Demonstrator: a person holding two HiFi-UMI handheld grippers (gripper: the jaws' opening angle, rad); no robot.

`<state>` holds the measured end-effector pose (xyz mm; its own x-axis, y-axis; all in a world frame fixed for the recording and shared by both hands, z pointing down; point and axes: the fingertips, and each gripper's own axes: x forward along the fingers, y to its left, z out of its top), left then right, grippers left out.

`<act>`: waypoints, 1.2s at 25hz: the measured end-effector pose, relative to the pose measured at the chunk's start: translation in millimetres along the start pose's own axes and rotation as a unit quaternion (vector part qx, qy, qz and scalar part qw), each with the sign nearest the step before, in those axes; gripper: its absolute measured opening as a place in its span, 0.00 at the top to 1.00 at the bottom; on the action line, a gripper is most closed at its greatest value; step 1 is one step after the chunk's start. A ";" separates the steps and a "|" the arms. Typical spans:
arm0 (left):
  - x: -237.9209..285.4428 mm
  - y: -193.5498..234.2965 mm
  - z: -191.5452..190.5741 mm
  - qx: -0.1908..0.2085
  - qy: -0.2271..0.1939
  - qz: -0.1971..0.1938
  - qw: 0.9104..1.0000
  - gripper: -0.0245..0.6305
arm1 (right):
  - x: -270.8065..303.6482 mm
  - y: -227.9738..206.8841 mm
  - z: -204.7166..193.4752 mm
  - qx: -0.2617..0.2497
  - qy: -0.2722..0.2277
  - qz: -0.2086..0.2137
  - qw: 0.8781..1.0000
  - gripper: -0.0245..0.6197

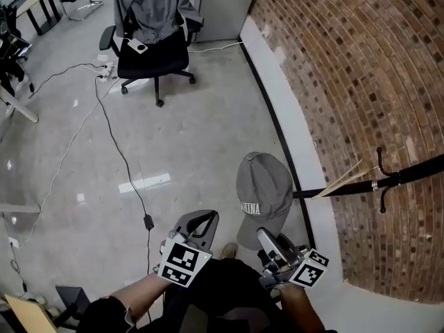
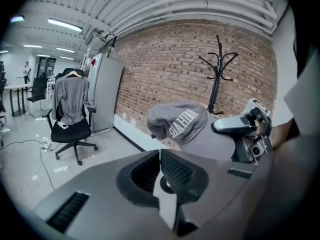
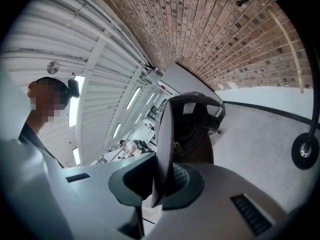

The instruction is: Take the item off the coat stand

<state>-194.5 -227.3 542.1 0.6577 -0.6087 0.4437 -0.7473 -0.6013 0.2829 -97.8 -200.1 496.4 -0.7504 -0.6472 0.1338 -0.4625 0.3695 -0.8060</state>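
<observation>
The right gripper [image 1: 266,239] is pinching the brim of a gray baseball cap [image 1: 263,189], jaws closing on the brim edge-on in the right gripper view [image 3: 161,186]. The cap's dark inside [image 3: 192,129] is facing that camera. The cap is hanging off the gripper, clear of the black coat stand [image 1: 388,180] and not touching it. The stand is standing against the brick wall [image 1: 333,54] to the right of the cap, hooks bare. White lettering is showing on the cap's side [image 2: 177,121].

The left gripper [image 1: 200,222] is hovering just left of the cap, jaws pressed together with nothing between them [image 2: 160,156]. From its view the right gripper [image 2: 236,125] is sitting beside the cap, with the coat stand [image 2: 216,79] behind.

A black office chair [image 1: 154,55] with a gray garment [image 1: 146,9] draped over its back is standing well apart on the gray floor [image 1: 208,130], and a black cable [image 1: 118,144] is trailing across the floor from it.
</observation>
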 end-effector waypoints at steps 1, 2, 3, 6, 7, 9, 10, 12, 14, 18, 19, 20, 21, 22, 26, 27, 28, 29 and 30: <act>0.8 -3.8 2.0 0.003 -0.001 -0.002 1.000 0.91 | -3.3 -0.5 -0.4 0.001 -0.002 0.000 1.000 0.91; 1.0 -7.7 3.4 0.002 -0.003 -0.003 1.000 0.91 | -6.7 0.0 -0.7 0.002 -0.004 0.001 1.000 0.91; 0.8 -11.9 4.1 -0.001 -0.004 -0.004 1.000 0.91 | -10.5 1.2 -0.6 0.003 -0.009 0.002 1.000 0.91; 4.0 -34.0 5.2 -0.012 -0.004 -0.008 1.000 0.91 | -28.5 2.8 3.8 0.003 -0.026 0.006 1.000 0.91; 6.2 -46.2 5.9 -0.013 -0.004 -0.012 1.000 0.91 | -37.2 2.3 6.3 0.003 -0.033 0.007 0.999 0.91; 9.7 -77.4 5.9 -0.006 -0.003 -0.024 1.000 0.91 | -58.4 1.2 10.0 0.004 -0.049 0.009 0.999 0.91; 11.2 -95.0 4.6 0.000 -0.002 -0.032 0.999 0.91 | -70.5 0.7 10.7 0.004 -0.057 0.010 0.998 0.91; 14.6 -129.0 0.1 0.014 0.002 -0.044 0.999 0.91 | -96.5 -0.9 10.2 0.004 -0.072 0.012 0.997 0.91; 18.0 -156.4 -3.4 0.023 0.004 -0.044 0.999 0.91 | -123.5 -3.2 8.5 0.002 -0.081 0.014 0.997 0.91; 21.3 -190.5 -7.6 0.027 -0.003 -0.021 0.999 0.91 | -172.7 -10.1 2.9 -0.005 -0.092 0.016 0.996 0.91; 21.7 -197.9 -10.1 0.027 -0.004 -0.015 1.000 0.91 | -184.0 -11.0 1.0 -0.006 -0.096 0.018 0.995 0.91; 22.0 -205.9 -12.9 0.028 -0.005 -0.011 1.000 0.91 | -195.1 -11.5 -1.0 -0.009 -0.098 0.020 0.995 0.91; 22.2 -214.6 -15.9 0.028 -0.006 -0.008 1.000 0.91 | -205.6 -11.6 -3.2 -0.014 -0.098 0.022 0.995 0.91; 22.4 -223.6 -18.8 0.031 -0.006 -0.006 0.999 0.91 | -215.2 -11.9 -5.7 -0.020 -0.098 0.023 0.995 0.91; 18.5 -256.4 -30.1 0.051 -0.004 -0.008 0.999 0.91 | -248.6 -11.7 -19.3 -0.030 -0.106 0.023 0.994 0.91; 16.5 -263.3 -32.8 0.056 -0.005 -0.009 0.998 0.91 | -256.5 -10.6 -23.2 -0.031 -0.110 0.022 0.993 0.91; 14.5 -269.8 -35.8 0.060 -0.007 -0.010 0.998 0.91 | -263.9 -9.4 -27.2 -0.033 -0.115 0.022 0.993 0.91; 12.5 -275.6 -39.2 0.063 -0.009 -0.012 0.998 0.91 | -270.5 -8.2 -31.6 -0.036 -0.119 0.022 0.992 0.91; 10.3 -280.9 -42.9 0.067 -0.011 -0.014 0.998 0.91 | -276.3 -6.6 -35.9 -0.039 -0.123 0.022 0.991 0.91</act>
<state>18.2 -42.5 503.7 0.6810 -0.6009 0.4185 -0.7103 -0.6809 0.1782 95.6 0.2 485.4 -0.6369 -0.7692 -0.0529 -0.4745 0.4451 -0.7594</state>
